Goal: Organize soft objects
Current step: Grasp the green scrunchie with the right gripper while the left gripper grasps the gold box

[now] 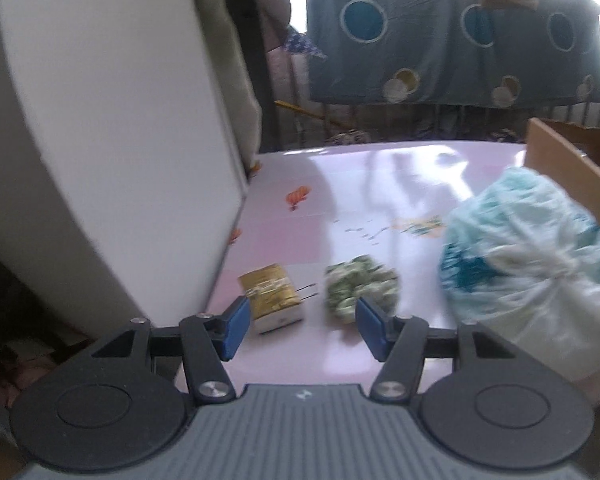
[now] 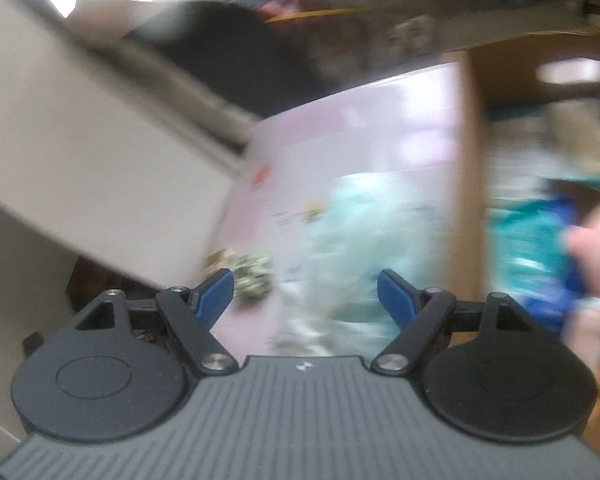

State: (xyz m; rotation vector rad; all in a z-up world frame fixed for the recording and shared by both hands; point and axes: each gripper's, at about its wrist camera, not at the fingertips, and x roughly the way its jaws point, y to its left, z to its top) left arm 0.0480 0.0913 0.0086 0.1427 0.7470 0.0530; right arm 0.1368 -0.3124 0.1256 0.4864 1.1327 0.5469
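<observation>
Pink glossy table [image 1: 340, 200] fills centre of left wrist view, w/ a big white panel [image 1: 112, 120] leaning over its left side. A cardboard box [image 1: 564, 168] stands at right edge of frame; in right wrist view it already has blurred teal and blue soft items inside.

Next largest: a tied plastic bag of pale blue-white soft stuff [image 1: 532, 260], right-centre of frame, just beside the box wall. Lower centre, smaller: a green-white crumpled soft bundle [image 1: 360, 286], and left of it, apart, a small gold packet [image 1: 272, 296].

Left gripper [image 1: 300, 320], bottom of frame: fingers wide apart, holding nothing, roughly framing packet and bundle. Right gripper [image 2: 306, 292]: fingers also spread, empty, pointing at the bag; view heavily blurred.

Judgement: step is approach to a soft item. Best to centre one item only btwn fingers, come down low, close gently, grip bag near its knot.
</observation>
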